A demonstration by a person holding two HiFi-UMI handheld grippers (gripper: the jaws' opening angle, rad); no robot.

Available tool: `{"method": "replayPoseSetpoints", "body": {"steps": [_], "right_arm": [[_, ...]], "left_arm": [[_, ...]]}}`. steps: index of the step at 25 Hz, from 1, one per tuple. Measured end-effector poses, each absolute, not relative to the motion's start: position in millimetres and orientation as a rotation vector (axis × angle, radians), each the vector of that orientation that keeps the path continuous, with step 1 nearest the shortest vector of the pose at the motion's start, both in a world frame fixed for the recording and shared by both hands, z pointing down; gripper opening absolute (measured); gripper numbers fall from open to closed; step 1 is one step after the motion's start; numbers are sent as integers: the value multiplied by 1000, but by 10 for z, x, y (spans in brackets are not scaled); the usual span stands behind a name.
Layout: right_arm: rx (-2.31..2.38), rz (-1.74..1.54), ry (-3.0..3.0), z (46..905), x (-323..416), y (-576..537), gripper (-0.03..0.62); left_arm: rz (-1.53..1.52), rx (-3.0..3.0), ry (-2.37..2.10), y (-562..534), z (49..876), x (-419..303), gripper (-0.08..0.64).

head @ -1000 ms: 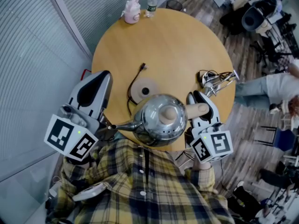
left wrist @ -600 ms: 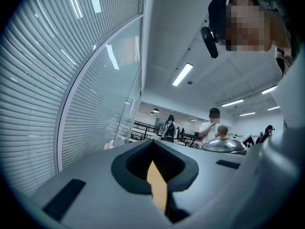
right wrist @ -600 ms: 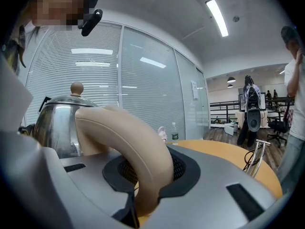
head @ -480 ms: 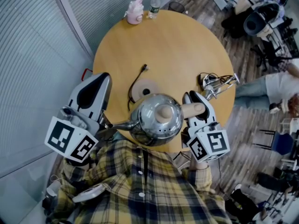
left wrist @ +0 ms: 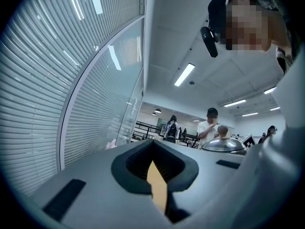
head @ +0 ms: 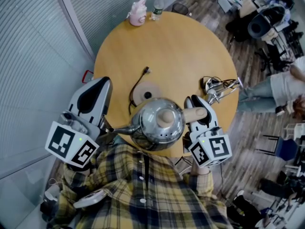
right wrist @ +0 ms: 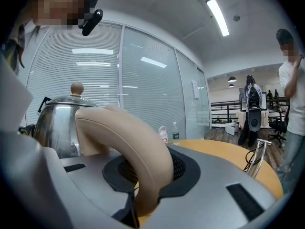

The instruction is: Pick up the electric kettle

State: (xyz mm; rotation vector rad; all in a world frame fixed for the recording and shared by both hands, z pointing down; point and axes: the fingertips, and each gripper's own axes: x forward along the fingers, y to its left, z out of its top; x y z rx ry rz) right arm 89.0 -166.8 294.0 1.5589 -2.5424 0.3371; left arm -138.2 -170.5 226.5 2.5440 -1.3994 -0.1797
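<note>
The steel electric kettle [head: 159, 123] with a beige knob hangs above the near edge of the round wooden table [head: 181, 46], its spout pointing left. My right gripper [head: 194, 102] is shut on its beige handle [head: 196, 112]; in the right gripper view the handle [right wrist: 128, 137] arches between the jaws of the right gripper [right wrist: 147, 175], with the kettle body [right wrist: 57, 123] to the left. The kettle's round base [head: 147, 90] and its cord [head: 138, 80] lie on the table behind it. My left gripper [head: 101, 83] is shut and holds nothing, left of the spout. The left gripper [left wrist: 155, 163] points level, with the kettle lid [left wrist: 224, 144] at right.
A pink container [head: 137, 12] and a water bottle [head: 159, 5] stand at the table's far edge. A metal stand with cables [head: 219, 86] lies at the right edge. A glass wall with blinds [head: 43, 56] runs along the left. A person [head: 281, 87] and office chairs are at right.
</note>
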Motion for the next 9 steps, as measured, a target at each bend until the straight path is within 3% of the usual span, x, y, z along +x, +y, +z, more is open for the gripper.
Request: {"method": "replayPoseSetpoints", "body": {"steps": [9], "right_arm": [[1540,351,-2552,2971,876,-1690,83]], "left_arm": [[-176,2537,-1406,-1693,2286,-1371,3]]}}
